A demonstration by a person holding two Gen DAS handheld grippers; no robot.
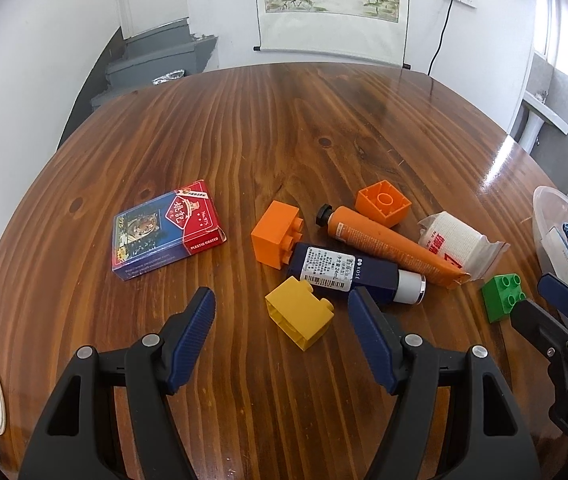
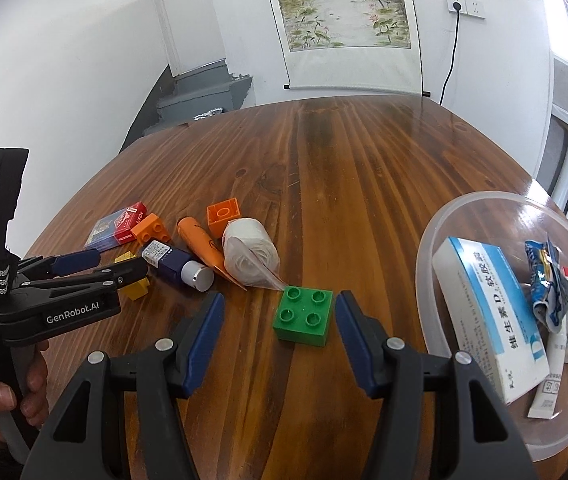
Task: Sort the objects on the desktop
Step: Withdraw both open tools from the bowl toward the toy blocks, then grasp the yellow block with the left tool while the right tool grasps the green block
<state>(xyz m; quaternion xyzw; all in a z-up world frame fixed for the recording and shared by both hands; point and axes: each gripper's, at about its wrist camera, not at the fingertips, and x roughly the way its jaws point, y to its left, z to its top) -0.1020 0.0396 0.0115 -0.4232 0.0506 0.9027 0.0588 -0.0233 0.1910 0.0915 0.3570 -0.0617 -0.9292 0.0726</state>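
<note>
My left gripper (image 1: 282, 295) stands open just above the wooden table (image 1: 284, 128), with a yellow brick (image 1: 299, 312) lying between its fingers, untouched. Beyond it lie a navy bottle (image 1: 347, 272), an orange tube (image 1: 387, 240), two orange bricks (image 1: 276, 236) (image 1: 381, 204), a bagged bandage roll (image 1: 455, 244) and a card box (image 1: 168, 228). My right gripper (image 2: 280, 298) is open around a green brick (image 2: 303, 316); its pads stand apart from the brick's sides. In the right wrist view the left gripper (image 2: 122, 261) half hides the yellow brick (image 2: 136, 288).
A clear plastic bowl (image 2: 435, 232) at the right holds a medicine box (image 2: 487, 320), a blue packet (image 2: 543, 276) and small tubes. A hand (image 2: 0, 396) grips the left tool's handle. The far half of the table is bare wood.
</note>
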